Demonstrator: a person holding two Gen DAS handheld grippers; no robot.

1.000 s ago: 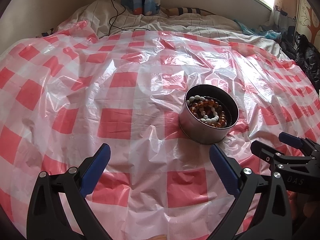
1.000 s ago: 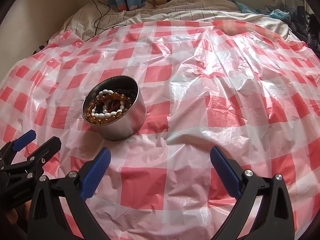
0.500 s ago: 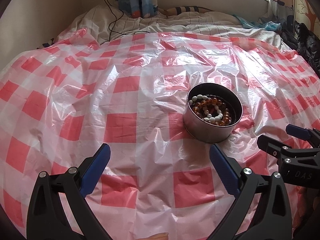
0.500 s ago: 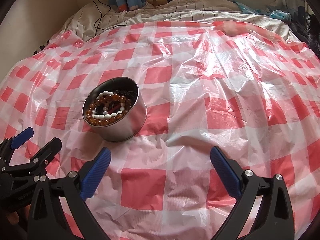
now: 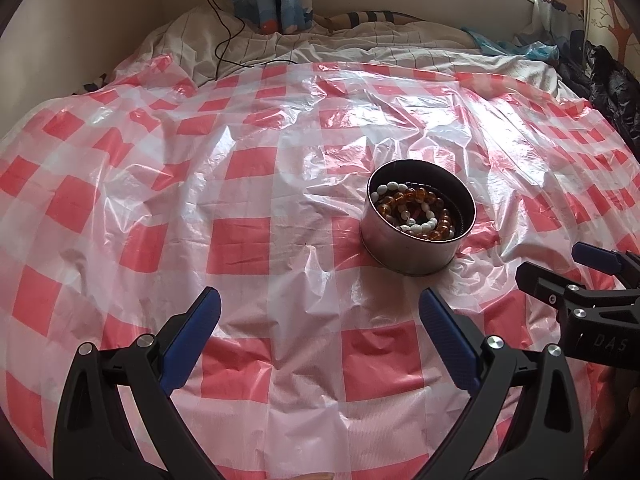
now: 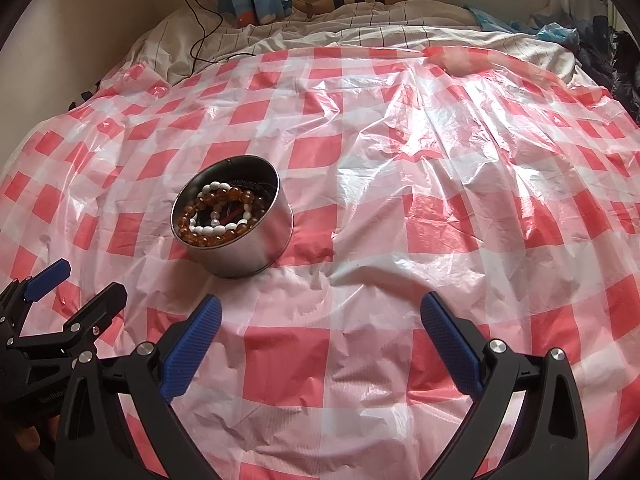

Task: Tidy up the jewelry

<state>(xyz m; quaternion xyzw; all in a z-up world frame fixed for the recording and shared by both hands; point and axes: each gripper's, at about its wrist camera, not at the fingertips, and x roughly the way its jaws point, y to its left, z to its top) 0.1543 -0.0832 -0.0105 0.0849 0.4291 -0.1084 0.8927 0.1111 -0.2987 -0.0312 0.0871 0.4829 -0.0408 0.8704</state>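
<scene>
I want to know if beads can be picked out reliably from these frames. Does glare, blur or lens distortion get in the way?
Left wrist view: window glare streaks the plastic sheet, but the beads in the tin stay sharp; edges bend and darken. Right wrist view: glare lies right of the tin; the beads are crisp.

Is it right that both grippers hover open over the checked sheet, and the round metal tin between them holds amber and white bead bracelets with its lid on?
Not quite: the tin has no lid on. The right wrist view looks straight into it, showing the amber bracelet and white bracelet. The rest holds: left gripper and right gripper hover open over the checked sheet.
</scene>
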